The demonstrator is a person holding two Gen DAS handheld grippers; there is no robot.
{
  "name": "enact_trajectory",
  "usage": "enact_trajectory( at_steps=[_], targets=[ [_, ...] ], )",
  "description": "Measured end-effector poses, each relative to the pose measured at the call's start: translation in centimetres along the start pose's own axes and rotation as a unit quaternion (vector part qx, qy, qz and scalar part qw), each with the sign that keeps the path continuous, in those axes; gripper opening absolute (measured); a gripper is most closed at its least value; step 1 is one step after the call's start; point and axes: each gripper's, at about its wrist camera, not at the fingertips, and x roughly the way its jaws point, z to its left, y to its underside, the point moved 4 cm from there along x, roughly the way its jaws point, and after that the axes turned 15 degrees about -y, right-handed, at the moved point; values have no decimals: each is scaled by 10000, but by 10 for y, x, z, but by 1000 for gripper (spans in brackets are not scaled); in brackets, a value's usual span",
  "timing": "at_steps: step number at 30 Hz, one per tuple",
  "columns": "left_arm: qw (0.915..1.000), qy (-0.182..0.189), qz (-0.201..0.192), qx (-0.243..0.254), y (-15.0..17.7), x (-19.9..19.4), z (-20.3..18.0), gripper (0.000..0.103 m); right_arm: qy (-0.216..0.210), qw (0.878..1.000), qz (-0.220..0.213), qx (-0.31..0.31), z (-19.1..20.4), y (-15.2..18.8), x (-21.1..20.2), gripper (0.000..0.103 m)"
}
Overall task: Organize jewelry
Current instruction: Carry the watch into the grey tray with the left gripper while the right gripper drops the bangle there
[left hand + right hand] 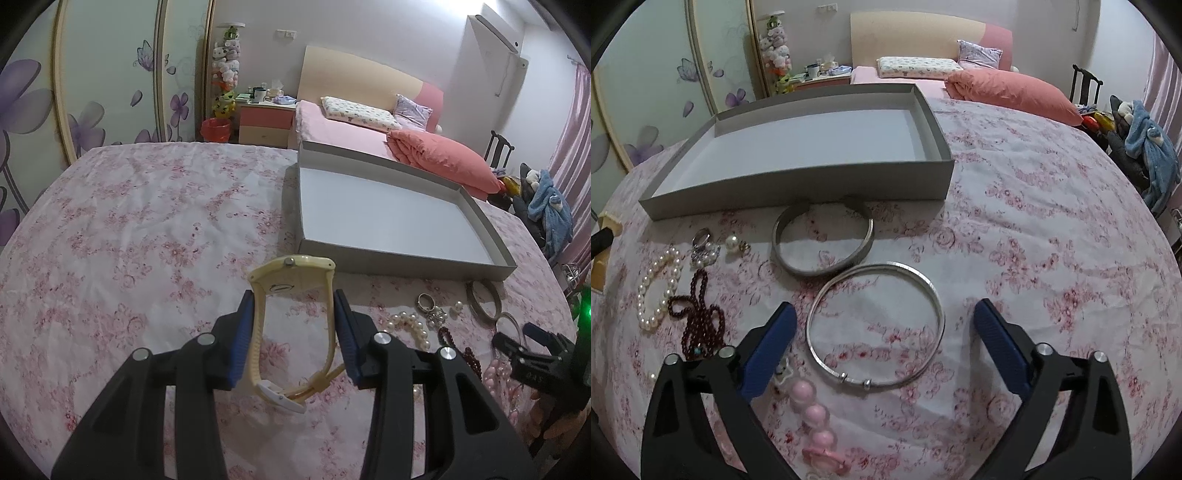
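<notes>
You face a bedroom | wardrobe doors with purple flowers on your left | pale wall behind | bed with beige-and-pink headboard, patterned pillow, coral duvet | pink nightstand beside stacked plush toys | pink curtain at right | dark chair near it

Cream watch; grey box; pink-floral cloth.

Left claw clamped, right claw agape
</notes>
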Motion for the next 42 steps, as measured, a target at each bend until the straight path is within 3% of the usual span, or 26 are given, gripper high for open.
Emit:
enact_trajectory(
  at_steps=[1, 8, 16, 21, 27, 31, 42],
  targets=[
    [10000, 7, -6, -2, 0, -1, 0, 41, -34, 10000, -28, -33, -1, -2, 0, 73],
    [9999, 74, -135, 0, 5, -16, 1, 41, -201, 9997, -121, -88, -2, 1, -9, 72],
    [9988, 194, -447, 68, 9, -42, -8, 41, -349, 9933, -1036, -378, 16, -1, -48, 72],
    [9966, 203, -795, 109, 10, -60, -17, 41, -503, 9774, -1925, -709, 39, -5, -78, 72],
    [9885, 127, -1502, 108, 4, -87, -31, 41, -500, 9534, -2803, -997, 58, -13, -103, 73],
    [9841, 83, -1772, 55, -2, -95, -38, 41, -464, 9423, -3135, -1076, 65, -20, -112, 73],
    [9791, -155, -2029, 8, -30, -85, -54, 41, -132, 9166, -3814, -1194, 73, -51, -120, 73]
  ],
)
